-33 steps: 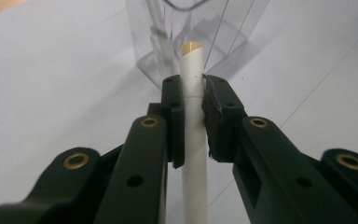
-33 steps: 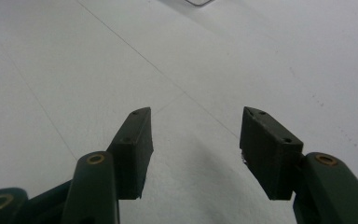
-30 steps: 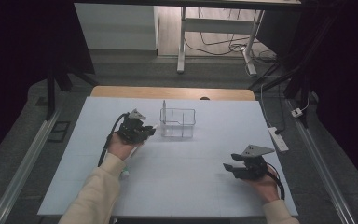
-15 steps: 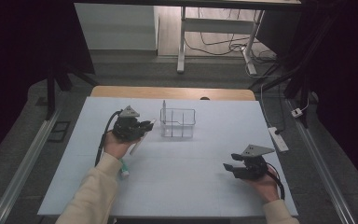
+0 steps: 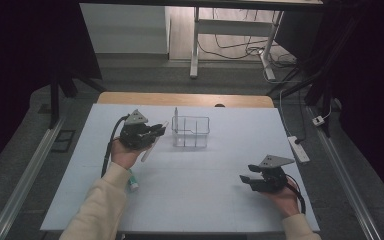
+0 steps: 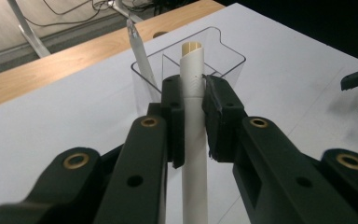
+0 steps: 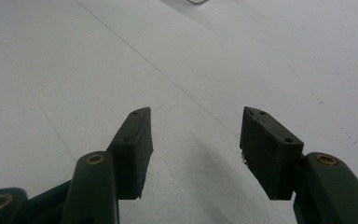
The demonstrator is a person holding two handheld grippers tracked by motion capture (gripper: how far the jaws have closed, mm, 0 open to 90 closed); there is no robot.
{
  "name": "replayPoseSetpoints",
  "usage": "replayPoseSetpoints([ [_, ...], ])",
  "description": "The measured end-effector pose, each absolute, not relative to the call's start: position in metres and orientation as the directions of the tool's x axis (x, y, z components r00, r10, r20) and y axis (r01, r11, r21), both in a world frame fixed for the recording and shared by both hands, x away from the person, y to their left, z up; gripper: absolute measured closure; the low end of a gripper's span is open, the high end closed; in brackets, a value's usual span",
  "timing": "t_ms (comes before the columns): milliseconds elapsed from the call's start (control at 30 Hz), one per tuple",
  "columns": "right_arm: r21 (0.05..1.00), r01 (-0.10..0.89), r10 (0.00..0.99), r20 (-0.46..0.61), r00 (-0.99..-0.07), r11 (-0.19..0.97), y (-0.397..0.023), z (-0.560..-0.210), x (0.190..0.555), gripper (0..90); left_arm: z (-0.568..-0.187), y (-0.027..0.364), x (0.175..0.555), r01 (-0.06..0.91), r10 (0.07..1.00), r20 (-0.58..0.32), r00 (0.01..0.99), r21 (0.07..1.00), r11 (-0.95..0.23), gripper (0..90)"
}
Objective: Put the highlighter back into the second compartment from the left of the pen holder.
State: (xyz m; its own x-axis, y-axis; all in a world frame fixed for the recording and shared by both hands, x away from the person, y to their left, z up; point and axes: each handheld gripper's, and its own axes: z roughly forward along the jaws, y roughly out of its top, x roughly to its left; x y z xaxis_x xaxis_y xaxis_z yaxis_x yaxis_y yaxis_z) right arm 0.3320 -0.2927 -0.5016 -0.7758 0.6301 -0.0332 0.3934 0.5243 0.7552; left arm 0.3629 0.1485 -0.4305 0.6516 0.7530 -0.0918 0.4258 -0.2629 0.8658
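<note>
My left gripper (image 5: 159,131) is shut on a white pen (image 5: 147,152), held above the white table just left of a clear plastic holder (image 5: 192,133). In the left gripper view the pen (image 6: 194,116) runs up between the two pads, and its tan end points at the holder (image 6: 223,52). Another white pen (image 6: 140,58) leans in the holder's left compartment. My right gripper (image 5: 245,179) rests low at the table's front right. It stands open with nothing between its fingers (image 7: 193,135).
A small white and green object (image 5: 133,181) lies on the table (image 5: 205,170) beside the left forearm. A white power strip (image 5: 299,149) lies off the table's right edge. A wooden tabletop (image 5: 185,99) borders the far side.
My left gripper has risen a little with the pen still in its grip. The right gripper has stayed where it was.
</note>
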Motion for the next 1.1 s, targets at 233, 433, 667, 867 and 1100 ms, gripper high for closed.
replayPoseSetpoints([
  [233, 0.754, 0.395, 0.631, -0.033, -0.775, 0.525, -0.293, -0.502, 0.332, 43.0, -0.427, 0.148, 0.361, 0.399, 0.752, -0.084, 0.653, 0.883, -0.248, 78.7],
  [433, 0.754, 0.395, 0.631, -0.033, -0.775, 0.525, -0.293, -0.502, 0.332, 43.0, -0.425, 0.149, 0.360, 0.390, 0.752, -0.091, 0.653, 0.891, -0.231, 78.7],
  [667, 0.748, 0.401, 0.632, -0.033, -0.774, 0.530, -0.292, -0.503, 0.332, 42.9, -0.422, 0.150, 0.360, 0.366, 0.757, -0.078, 0.649, 0.904, -0.220, 78.7],
  [867, 0.746, 0.402, 0.632, -0.032, -0.774, 0.530, -0.292, -0.504, 0.333, 43.0, -0.419, 0.148, 0.359, 0.347, 0.758, -0.067, 0.649, 0.912, -0.217, 78.7],
  [1100, 0.746, 0.400, 0.632, -0.035, -0.774, 0.532, -0.292, -0.504, 0.333, 43.0, -0.414, 0.143, 0.360, 0.332, 0.755, -0.058, 0.653, 0.918, -0.217, 78.7],
])
